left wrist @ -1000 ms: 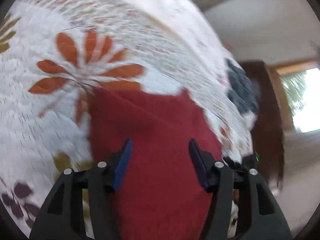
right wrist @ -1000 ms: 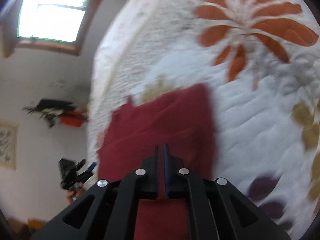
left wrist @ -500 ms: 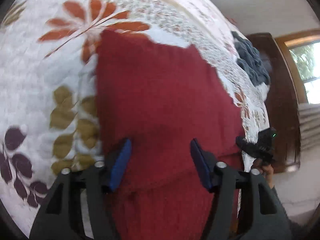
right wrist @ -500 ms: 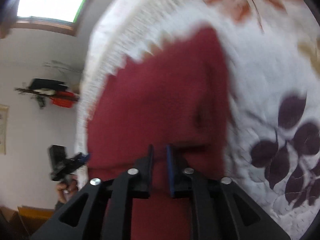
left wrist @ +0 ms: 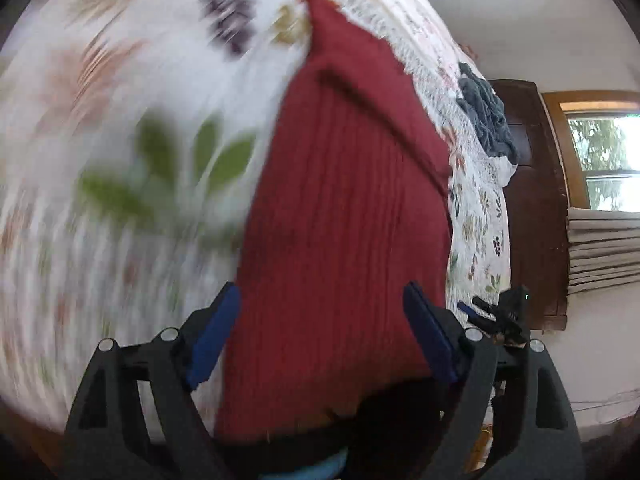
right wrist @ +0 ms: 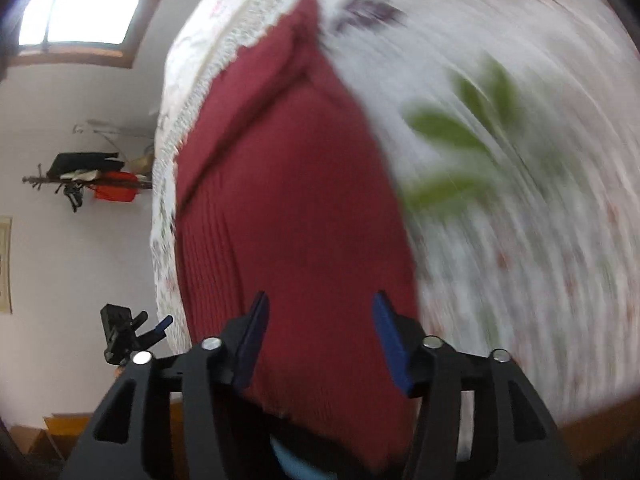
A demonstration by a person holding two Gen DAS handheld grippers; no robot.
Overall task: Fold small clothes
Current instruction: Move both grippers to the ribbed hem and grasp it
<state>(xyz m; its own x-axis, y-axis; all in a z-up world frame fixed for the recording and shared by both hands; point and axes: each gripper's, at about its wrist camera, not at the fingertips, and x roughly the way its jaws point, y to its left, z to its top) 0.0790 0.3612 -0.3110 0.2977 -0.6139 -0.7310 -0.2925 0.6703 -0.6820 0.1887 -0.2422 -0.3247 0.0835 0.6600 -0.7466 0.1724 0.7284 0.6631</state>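
A dark red ribbed garment lies folded on the floral white bedspread, with a fold line across its far part. My left gripper stands open over the garment's near end, its blue pads wide apart and holding nothing. In the right wrist view the same red garment stretches away from my right gripper, which is open above the near end with nothing between its pads. Each view shows the other gripper small beyond the bed's edge: right gripper, left gripper.
A grey-blue heap of cloth sits on the bed near its far edge. A dark wooden cabinet and a window stand beyond. A wall rack with clothes hangs on the white wall. The bedspread is motion-blurred.
My right gripper has gone from shut to open and let go of the red garment. Both grippers have drawn back toward the near edge of the bed, so the garment looks longer.
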